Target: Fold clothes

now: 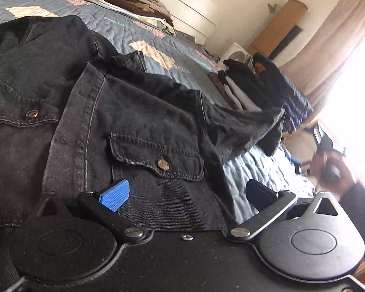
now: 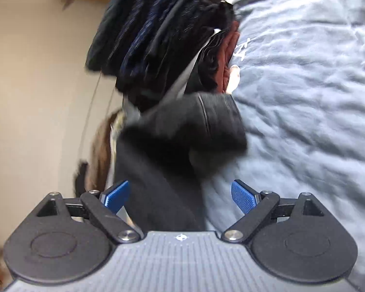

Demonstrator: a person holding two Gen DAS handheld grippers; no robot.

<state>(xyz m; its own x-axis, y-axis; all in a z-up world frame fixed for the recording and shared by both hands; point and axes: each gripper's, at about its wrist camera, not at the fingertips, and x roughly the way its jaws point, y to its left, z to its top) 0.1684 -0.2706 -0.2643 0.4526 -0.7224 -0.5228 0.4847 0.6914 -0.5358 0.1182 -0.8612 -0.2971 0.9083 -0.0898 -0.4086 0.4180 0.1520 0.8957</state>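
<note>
While the black denim jacket point(image 1: 90, 112) lies spread over the blue quilted bed point(image 1: 138, 34), filling the left and centre of the left wrist view, the left tongs point(image 1: 186, 193) sit low over its lower front, angled slightly downward. Their jaws stand wide apart, one blue pad point(image 1: 115, 194) over the denim just below the buttoned chest pocket point(image 1: 155, 155), the other finger above the jacket's edge and the quilt; nothing is pinched. At the right edge of that view a blurred hand point(image 1: 333, 170) in a dark sleeve holds the other tool.

From the right wrist view, the right tongs point(image 2: 180, 196) are tilted and open, blue pads well apart, with the jacket's dark sleeve point(image 2: 180, 131) lying loose between and beyond them, not gripped. A pile of folded dark clothes point(image 2: 158, 36) sits at the upper centre, beside the quilt point(image 2: 304, 97)
</note>
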